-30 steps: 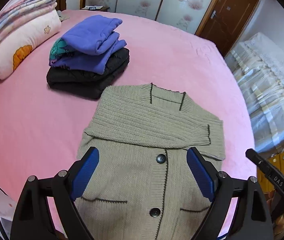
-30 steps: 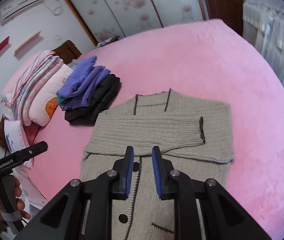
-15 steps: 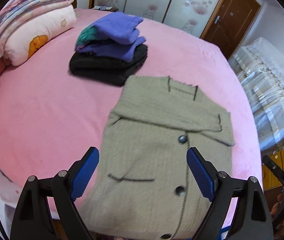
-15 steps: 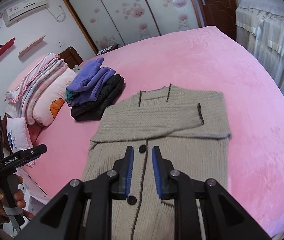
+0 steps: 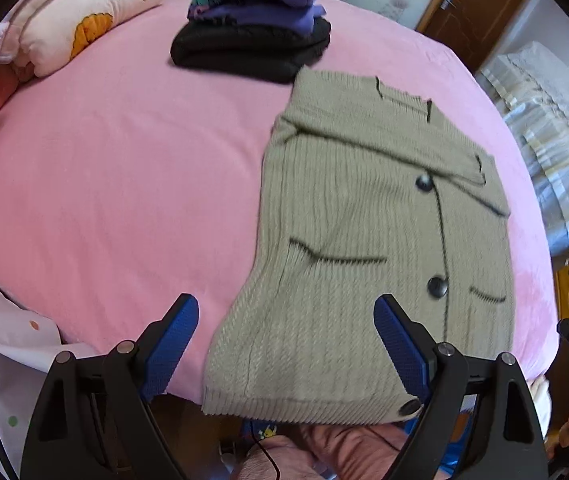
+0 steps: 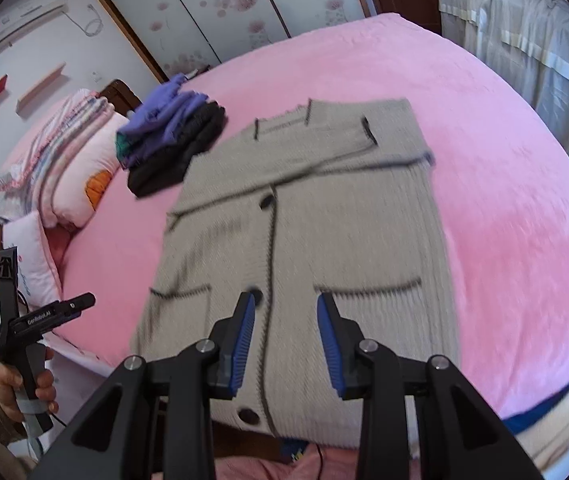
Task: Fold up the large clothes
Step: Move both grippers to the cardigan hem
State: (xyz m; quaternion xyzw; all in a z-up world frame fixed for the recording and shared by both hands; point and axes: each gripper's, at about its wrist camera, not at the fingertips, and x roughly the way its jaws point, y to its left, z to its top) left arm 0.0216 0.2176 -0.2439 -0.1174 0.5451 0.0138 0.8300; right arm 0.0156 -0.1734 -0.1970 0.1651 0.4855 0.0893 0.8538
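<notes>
A beige knit cardigan (image 5: 368, 248) with dark trim and buttons lies flat on the pink bed (image 5: 124, 184), both sleeves folded across the chest; it also shows in the right wrist view (image 6: 324, 232). Its hem hangs at the near bed edge. My left gripper (image 5: 286, 344) is open and empty, held above the hem's left corner. My right gripper (image 6: 286, 332) is open and empty, above the lower button line. The left gripper's body (image 6: 28, 320) shows in a hand at the left of the right wrist view.
A stack of folded purple and black clothes (image 5: 252, 36) sits beyond the cardigan's collar. Folded quilts and pillows (image 5: 80, 24) lie at the bed's head. A covered piece of furniture (image 5: 556, 132) stands to the right of the bed.
Both grippers have pulled back toward the near bed edge, so the hem has come into view. The right gripper's jaws have opened. The cardigan has not moved.
</notes>
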